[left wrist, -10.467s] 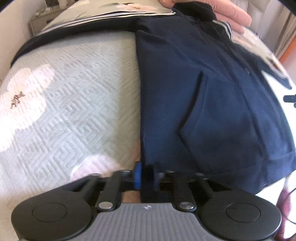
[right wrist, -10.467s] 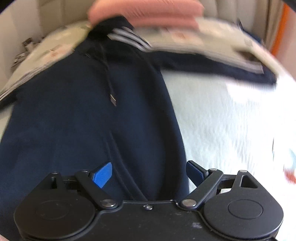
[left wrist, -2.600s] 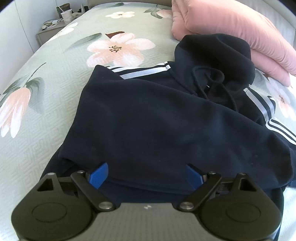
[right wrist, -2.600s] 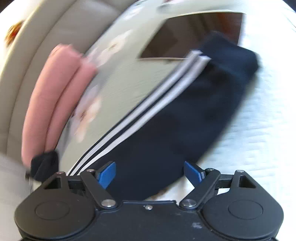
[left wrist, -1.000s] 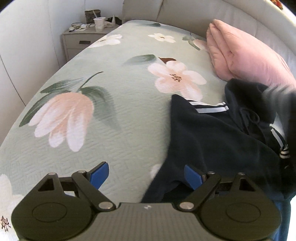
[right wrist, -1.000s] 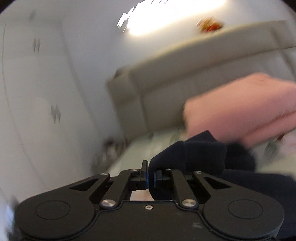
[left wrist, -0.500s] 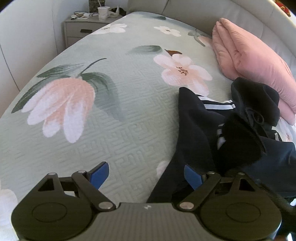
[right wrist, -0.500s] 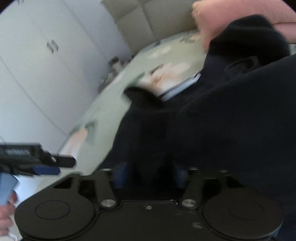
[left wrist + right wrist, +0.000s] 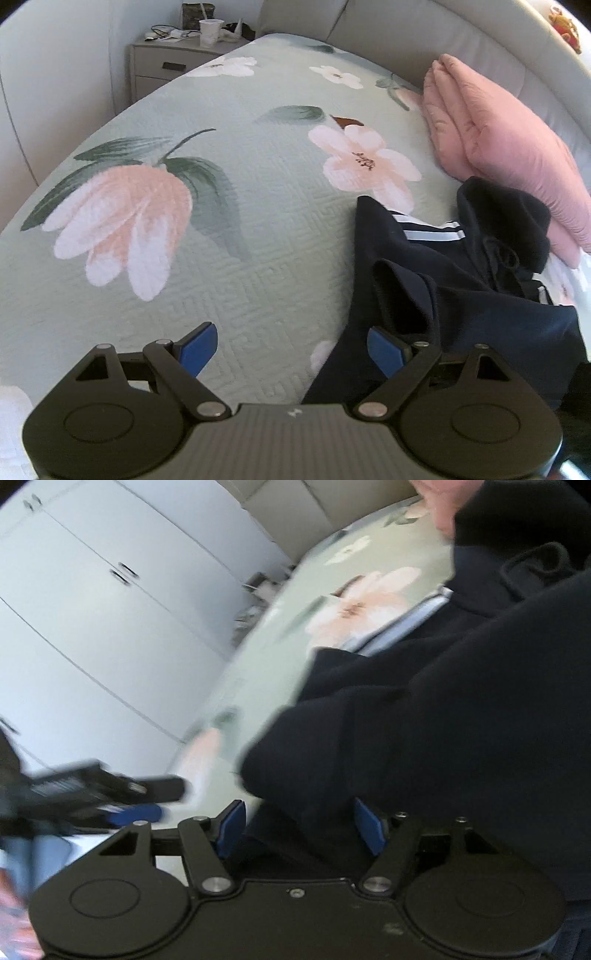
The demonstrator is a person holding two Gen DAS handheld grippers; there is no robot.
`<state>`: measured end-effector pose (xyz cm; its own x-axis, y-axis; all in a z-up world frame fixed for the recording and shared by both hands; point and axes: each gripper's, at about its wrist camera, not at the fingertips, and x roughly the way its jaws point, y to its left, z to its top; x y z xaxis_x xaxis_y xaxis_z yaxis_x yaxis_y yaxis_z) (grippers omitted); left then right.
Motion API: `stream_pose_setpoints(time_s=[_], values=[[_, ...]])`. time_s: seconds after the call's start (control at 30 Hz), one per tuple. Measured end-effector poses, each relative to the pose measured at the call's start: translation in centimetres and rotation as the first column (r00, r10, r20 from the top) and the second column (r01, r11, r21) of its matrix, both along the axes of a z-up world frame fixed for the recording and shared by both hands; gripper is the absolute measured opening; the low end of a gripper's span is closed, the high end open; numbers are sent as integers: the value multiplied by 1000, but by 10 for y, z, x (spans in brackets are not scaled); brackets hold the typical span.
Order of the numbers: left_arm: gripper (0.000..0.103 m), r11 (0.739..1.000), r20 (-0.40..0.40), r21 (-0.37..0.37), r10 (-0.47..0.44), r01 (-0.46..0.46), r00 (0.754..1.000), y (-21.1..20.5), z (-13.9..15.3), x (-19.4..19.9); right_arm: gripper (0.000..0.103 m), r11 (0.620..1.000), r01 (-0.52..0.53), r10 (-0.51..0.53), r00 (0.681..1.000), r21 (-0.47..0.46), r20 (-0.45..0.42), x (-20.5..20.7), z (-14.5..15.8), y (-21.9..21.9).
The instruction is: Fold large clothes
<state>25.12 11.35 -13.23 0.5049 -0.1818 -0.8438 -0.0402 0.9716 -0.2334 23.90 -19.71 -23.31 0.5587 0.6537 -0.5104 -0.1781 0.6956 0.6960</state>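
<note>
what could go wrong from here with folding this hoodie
The folded-over sleeve lies bunched and puckered on the navy hoodie, so the next fold could trap a lump. The right gripper, jaws just opened, has cloth between its fingers and could drag it. The hood touches the pink pillow.

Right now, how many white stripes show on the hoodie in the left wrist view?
2, running side by side across the navy hoodie just left of its hood; folded fabric may hide more.

Hoodie cut off, right edge.
</note>
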Motion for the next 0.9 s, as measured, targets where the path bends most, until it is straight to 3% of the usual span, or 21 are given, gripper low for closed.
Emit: stream_pose_setpoints(time_s=[0.07,0.1,0.17,0.23,0.3,0.33,0.37,0.4,0.43,0.5,0.57,0.63,0.67,0.8,0.9], values=[[90,1000,6,-10,-8,8,1000,-2,0,-1,81,998,20,-23,999,65,47,-1,21,-17],[90,1000,5,-12,-8,8,1000,-3,0,0,81,998,54,-58,996,45,75,-1,33,-26],[90,1000,3,-13,-17,17,1000,-8,0,1,83,987,140,-129,985,-83,118,1,62,-47],[90,999,1,-5,-40,40,999,-16,-2,1,83,937,197,-153,974,-289,168,1,82,-65],[90,998,3,10,-61,61,998,-25,-5,1,83,771,283,-197,958,-570,208,0,91,-84],[90,997,3,11,-81,81,997,-31,-6,2,83,683,315,-230,949,-659,215,0,91,-95],[90,994,2,10,-105,105,994,-38,-7,2,83,619,327,-269,942,-714,199,0,87,-110],[90,992,4,9,-126,126,992,-44,-7,3,83,594,305,-310,941,-744,138,0,78,-128],[90,989,10,12,-144,144,989,-51,-8,3,83,588,264,-350,935,-764,53,1,64,-143],[90,987,7,8,-161,161,987,-61,-10,3,84,618,110,-325,937,-779,-125,-4,27,-163],[90,986,-13,-12,-165,165,986,-66,-15,5,84,637,113,-250,966,-762,-66,-18,27,-168],[90,988,-39,-31,-155,154,987,-67,-20,6,82,638,71,-239,965,-766,-109,-12,39,-170],[90,988,-48,-40,-152,150,987,-66,-22,7,81,631,98,-252,964,-769,-84,-9,51,-168],[90,990,-60,-33,-136,134,989,-63,-25,6,85,642,287,-189,958,-711,216,2,104,-154],[90,991,-59,-18,-136,136,989,-61,-23,4,87,646,275,-111,957,-712,269,44,116,-139]])
